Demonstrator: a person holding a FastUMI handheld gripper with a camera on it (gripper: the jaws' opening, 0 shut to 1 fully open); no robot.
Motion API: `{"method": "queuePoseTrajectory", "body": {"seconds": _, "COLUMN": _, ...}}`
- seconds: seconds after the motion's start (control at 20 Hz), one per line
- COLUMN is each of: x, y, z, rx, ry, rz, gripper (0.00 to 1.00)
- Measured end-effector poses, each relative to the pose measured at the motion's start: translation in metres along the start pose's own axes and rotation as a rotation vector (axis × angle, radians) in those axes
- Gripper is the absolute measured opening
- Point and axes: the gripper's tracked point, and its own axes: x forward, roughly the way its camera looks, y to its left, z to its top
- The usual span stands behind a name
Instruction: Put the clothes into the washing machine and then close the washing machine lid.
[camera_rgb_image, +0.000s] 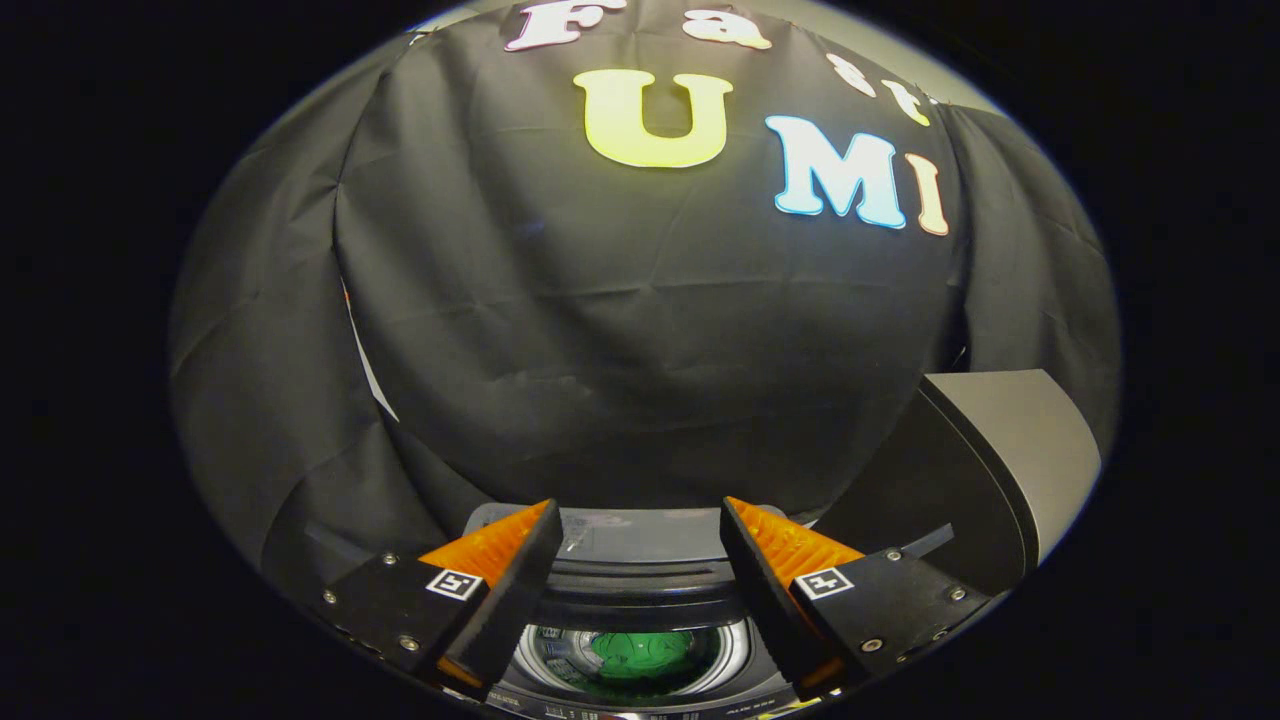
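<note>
Gripper view: green clothes (640, 650) (in drum) below spread hand-held gripper (640, 545).

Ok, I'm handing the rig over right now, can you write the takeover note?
Gripper: jaws open, nothing between them, hovering above the washer.
Clothes: a green garment lies in the drum, below and between the jaws.
Lid: raised, standing open to the right, beyond the right jaw.
Done: clothes appear to be in.
Left: swing the lid down and shut it.
</note>
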Motion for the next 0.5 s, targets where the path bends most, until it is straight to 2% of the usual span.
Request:
{"method": "queuePoseTrajectory", "body": {"seconds": 0.3, "x": -0.015, "y": 0.000, "z": -0.027, "rx": 0.006, "ry": 0.030, "rz": 0.003, "gripper": 0.98}}
{"method": "queuePoseTrajectory", "body": {"seconds": 0.5, "x": -0.023, "y": 0.006, "z": -0.054, "rx": 0.058, "ry": 0.056, "rz": 0.033, "gripper": 0.97}}
